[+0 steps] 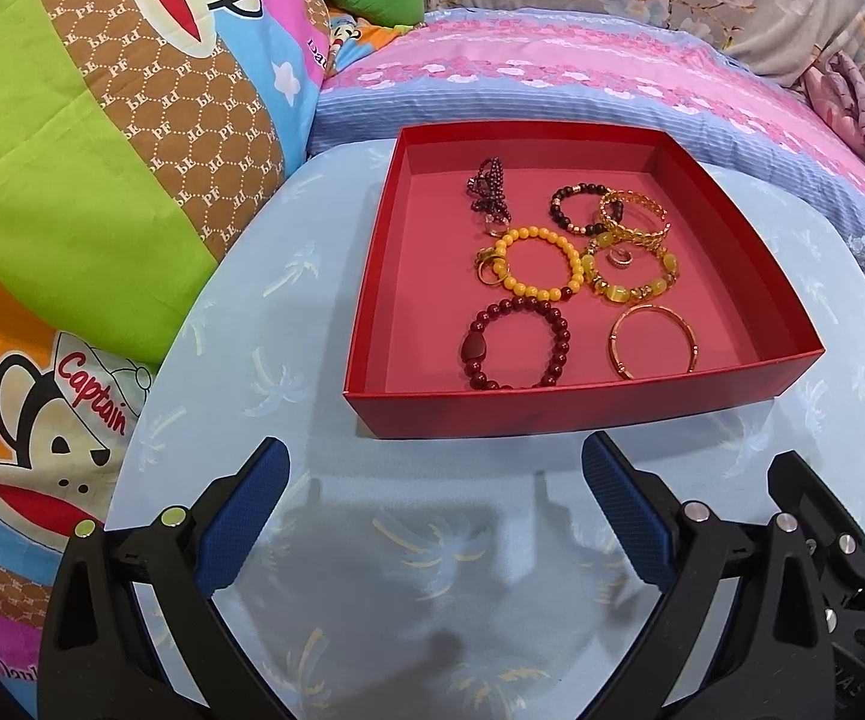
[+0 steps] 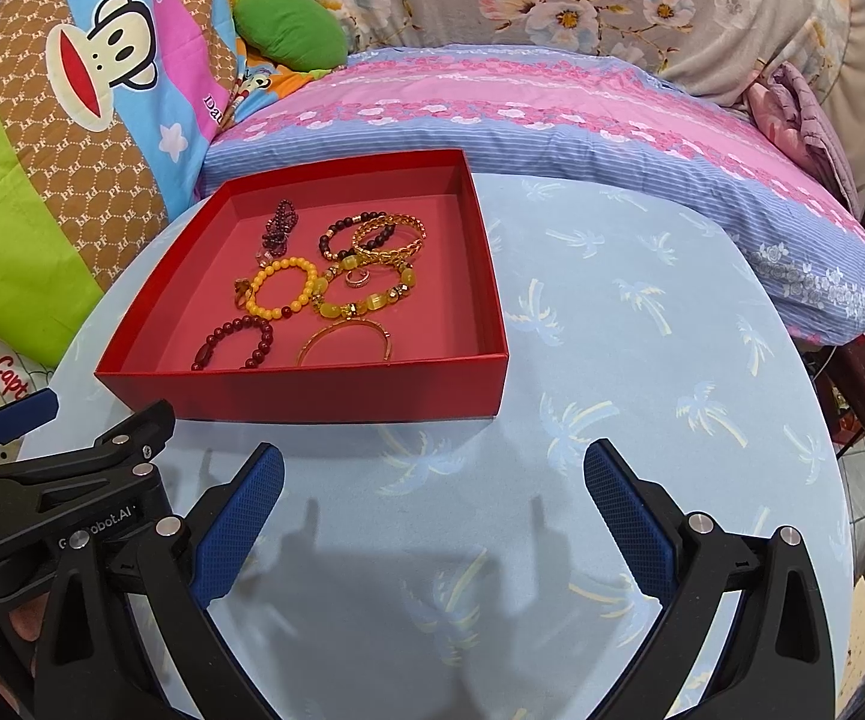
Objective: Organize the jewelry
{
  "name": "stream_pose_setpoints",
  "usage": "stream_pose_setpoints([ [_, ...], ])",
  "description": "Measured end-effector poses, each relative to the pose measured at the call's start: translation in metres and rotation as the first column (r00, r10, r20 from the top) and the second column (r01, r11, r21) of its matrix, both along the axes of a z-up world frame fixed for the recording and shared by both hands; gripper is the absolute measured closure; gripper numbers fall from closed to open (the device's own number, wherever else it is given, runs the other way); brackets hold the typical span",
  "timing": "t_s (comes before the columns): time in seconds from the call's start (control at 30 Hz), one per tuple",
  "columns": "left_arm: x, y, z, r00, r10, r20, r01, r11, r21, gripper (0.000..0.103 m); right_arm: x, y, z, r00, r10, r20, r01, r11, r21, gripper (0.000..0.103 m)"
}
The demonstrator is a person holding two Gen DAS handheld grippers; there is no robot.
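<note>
**Both claws wait wide open before a tray of bracelets**

All the jewellery lies inside the shallow red cardboard tray at the far middle of the round pale-blue palm-print surface, with a bed and quilts behind it. Nearest the front wall lie the dark red beaded bracelet and the thin plain gold bangle. Behind them sit the opaque yellow beaded bracelet with a small gold ring touching its left side, and the chunky translucent yellow stone bracelet with a small silver ring inside its loop. At the back lie a black-and-gold beaded bracelet, overlapped by a gold chain-link cuff, and a bunched purple bead strand.

These pieces are probably light. The beaded ones likely flex and sag on elastic, and round beads may roll out of a pinch, so gripping across one side of the loop looks safest. The bangle and cuff seem stiff and slick; their rims are the place to hold. The rings are tiny and hard to pick.

The left claw is spread wide and holds nothing, hovering low over the surface just before the tray's front wall. The right claw is equally wide and empty, held beside the left, facing bare cloth to the right of the tray.
</note>
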State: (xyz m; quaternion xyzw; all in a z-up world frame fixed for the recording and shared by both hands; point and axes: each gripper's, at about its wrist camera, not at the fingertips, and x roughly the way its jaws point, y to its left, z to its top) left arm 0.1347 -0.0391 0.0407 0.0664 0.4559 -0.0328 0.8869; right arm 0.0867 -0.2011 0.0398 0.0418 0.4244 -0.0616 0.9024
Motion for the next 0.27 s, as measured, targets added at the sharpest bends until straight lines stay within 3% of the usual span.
stream_pose_setpoints([
  [0.27,0.0,0.0001,0.0011,1.0,0.007,0.005,-0.007,1.0,0.002,0.01,-0.0017,0.0014,0.0007,1.0,0.001,0.002,-0.001,1.0,0.001,0.006],
])
